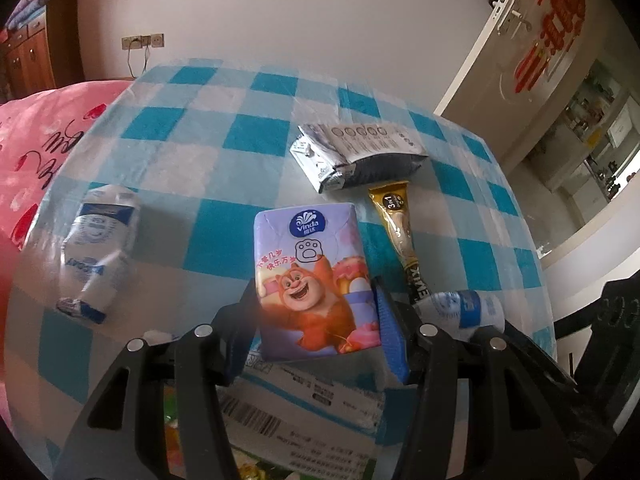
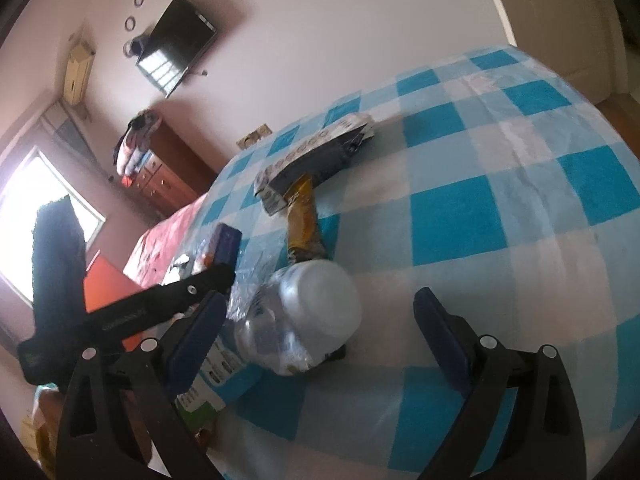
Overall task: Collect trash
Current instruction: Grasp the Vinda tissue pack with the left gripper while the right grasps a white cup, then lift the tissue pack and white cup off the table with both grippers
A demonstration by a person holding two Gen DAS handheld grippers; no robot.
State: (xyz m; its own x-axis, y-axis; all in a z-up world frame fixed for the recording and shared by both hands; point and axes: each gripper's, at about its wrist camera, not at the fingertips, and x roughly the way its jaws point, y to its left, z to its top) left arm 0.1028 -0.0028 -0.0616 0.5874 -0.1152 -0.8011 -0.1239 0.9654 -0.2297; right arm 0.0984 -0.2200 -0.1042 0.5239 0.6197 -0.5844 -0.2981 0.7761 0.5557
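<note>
My left gripper (image 1: pixel 316 320) is shut on a purple tissue pack (image 1: pixel 312 272) with a cartoon bear, held up over the near edge of the checked table (image 1: pixel 192 152). On the cloth lie a crushed plastic bottle (image 1: pixel 98 248) at the left, a grey foil packet (image 1: pixel 356 156) and a gold sachet (image 1: pixel 400 220). A second crushed bottle (image 2: pixel 316 308) with a white cap lies between the wide-apart fingers of my right gripper (image 2: pixel 320 336), which is open. The sachet (image 2: pixel 304 220) and the packet (image 2: pixel 316 152) lie beyond it. My left gripper (image 2: pixel 220 260) shows at the left.
A printed carton with a barcode label (image 1: pixel 300 400) sits under my left gripper at the table's near edge. Pink bedding (image 1: pixel 40 140) lies left of the table, and a white door (image 1: pixel 540 40) stands at the right. A wooden dresser (image 2: pixel 168 172) is against the far wall.
</note>
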